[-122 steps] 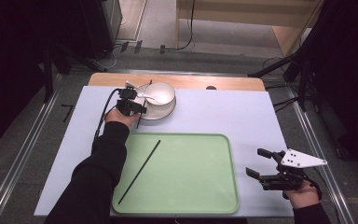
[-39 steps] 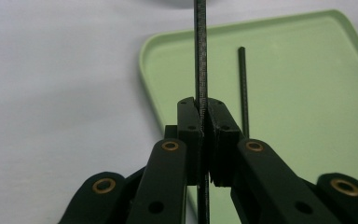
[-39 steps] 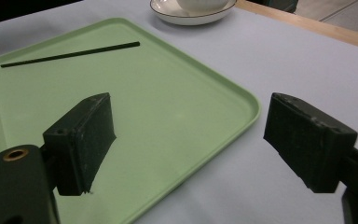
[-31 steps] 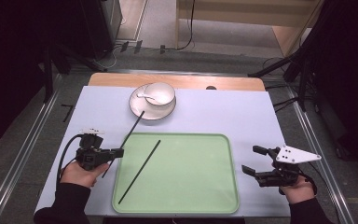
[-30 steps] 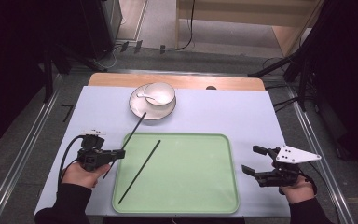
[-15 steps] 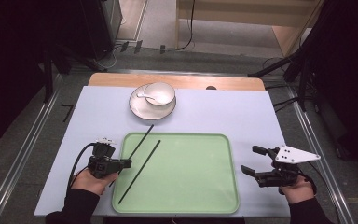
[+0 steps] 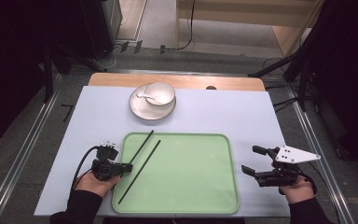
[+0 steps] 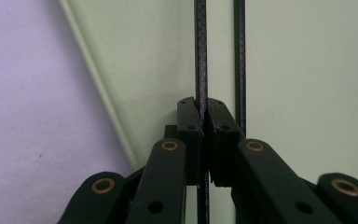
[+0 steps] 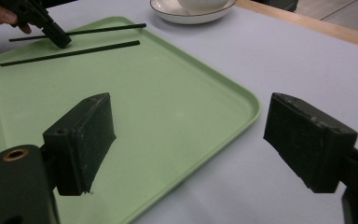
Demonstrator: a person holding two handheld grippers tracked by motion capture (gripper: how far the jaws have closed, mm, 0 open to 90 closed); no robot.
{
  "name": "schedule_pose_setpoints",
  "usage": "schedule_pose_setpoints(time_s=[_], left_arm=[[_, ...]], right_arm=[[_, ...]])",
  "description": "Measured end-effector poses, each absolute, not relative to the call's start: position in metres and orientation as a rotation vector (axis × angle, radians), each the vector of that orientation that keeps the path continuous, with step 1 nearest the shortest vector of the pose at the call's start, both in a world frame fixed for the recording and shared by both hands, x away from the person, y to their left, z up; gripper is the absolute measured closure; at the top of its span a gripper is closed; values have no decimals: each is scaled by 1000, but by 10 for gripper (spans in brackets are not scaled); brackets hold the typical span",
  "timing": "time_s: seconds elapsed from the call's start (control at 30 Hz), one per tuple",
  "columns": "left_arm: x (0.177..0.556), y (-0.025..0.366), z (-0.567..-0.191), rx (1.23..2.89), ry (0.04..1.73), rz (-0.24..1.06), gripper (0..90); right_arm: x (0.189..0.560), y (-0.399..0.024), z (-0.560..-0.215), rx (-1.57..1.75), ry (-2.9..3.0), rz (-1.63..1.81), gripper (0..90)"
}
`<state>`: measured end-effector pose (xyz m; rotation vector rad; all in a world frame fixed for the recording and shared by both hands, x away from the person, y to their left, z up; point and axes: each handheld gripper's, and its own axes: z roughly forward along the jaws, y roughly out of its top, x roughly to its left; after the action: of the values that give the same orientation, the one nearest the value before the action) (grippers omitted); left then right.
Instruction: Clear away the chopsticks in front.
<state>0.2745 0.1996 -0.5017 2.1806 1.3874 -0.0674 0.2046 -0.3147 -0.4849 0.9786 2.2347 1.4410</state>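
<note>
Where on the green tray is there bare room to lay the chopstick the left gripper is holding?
The tray is bare from the resting chopstick across to its right rim: plenty of room. It is crowded only at the left rim, where the left gripper clamps the held chopstick beside the resting one. The right gripper sits open off the tray's right side.

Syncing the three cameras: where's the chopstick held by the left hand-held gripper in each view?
High view: held chopstick lies left of centre, slanting across the green tray's top-left rim.
Left gripper view: it runs straight up the middle, pinched between the jaws.
Right gripper view: it lies near the top left, beyond the other chopstick.
Shared landmark: the green tray.
</note>
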Motion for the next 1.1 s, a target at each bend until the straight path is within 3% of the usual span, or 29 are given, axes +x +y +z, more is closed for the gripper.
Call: schedule_pose_setpoints(time_s=[0.33, 0.73, 1.1], left_arm=[[261, 198, -502, 2168, 1420, -113, 851], [263, 200, -500, 2166, 1406, -118, 776], [270, 207, -491, 2144, 1233, -99, 430]], right_arm=[[204, -315, -485, 981, 2232, 1440, 166], [204, -314, -485, 978, 2238, 1441, 166], [205, -315, -485, 978, 2239, 1447, 166]])
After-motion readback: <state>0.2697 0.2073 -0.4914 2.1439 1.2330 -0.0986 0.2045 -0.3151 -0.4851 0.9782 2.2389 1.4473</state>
